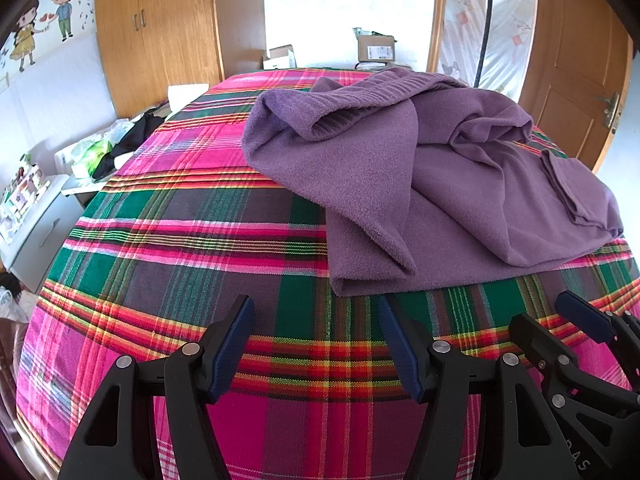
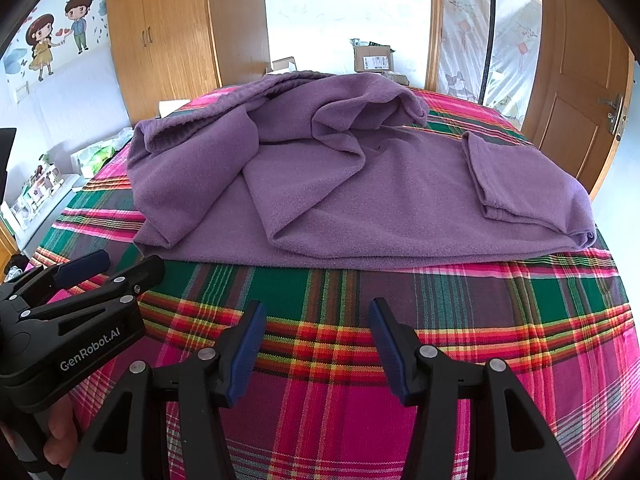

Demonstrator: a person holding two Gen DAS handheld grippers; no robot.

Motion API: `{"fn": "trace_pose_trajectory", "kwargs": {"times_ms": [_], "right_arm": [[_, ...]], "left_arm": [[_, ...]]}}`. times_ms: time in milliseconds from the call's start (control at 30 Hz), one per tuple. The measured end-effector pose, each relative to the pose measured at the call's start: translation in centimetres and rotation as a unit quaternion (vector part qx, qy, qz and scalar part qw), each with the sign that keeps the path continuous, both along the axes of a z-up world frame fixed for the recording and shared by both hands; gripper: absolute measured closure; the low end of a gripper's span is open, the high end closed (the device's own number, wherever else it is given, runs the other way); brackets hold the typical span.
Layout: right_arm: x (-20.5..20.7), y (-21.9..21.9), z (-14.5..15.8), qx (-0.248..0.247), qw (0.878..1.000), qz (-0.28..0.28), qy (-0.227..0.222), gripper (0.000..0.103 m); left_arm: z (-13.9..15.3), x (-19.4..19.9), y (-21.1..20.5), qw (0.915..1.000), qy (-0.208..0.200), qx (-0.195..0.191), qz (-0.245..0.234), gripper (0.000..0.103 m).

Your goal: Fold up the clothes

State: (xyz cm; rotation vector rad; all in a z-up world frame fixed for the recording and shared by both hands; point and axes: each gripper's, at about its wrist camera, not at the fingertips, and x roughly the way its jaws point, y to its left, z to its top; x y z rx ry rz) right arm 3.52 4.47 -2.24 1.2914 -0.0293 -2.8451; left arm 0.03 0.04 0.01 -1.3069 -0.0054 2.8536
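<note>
A plaid bedspread (image 2: 320, 360) covered the bed, and on it a purple fleece garment (image 2: 360, 184) lay rumpled, its upper part bunched into loose heaps, a sleeve (image 2: 504, 176) doubled back on the right, only its near hem roughly straight. The garment's long axis ran left to right across the bed, square to both grippers, which pointed at it from the near edge. The right gripper (image 2: 316, 344) faced the hem's middle and stood slightly nearer; the left gripper (image 1: 316, 344) lined up with the hem's left corner. Both hovered short of the cloth, jaws spread wide and holding nothing. The garment was plainly not folded.
</note>
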Motion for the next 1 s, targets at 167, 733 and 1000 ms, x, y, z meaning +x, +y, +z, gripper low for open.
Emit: {"fn": "trace_pose_trajectory", "kwargs": {"times_ms": [167,733,1000], "right_arm": [[0.19,-0.33,0.04,-0.001,1.000,0.000,0.000,0.049],[0.55,-0.29,-0.24,0.004,1.000,-0.001,0.002,0.049],[0.74,-0.32,-0.42,0.008,1.000,-0.005,0.002,0.049]], "left_arm": [[0.04,0.10,0.16,1.0000,0.001,-0.002,0.001,0.037],[0.00,-0.02,0.07,1.0000,0.002,-0.002,0.002,0.036],[0.11,0.17,0.16,1.0000,0.002,-0.001,0.002,0.036]]}}
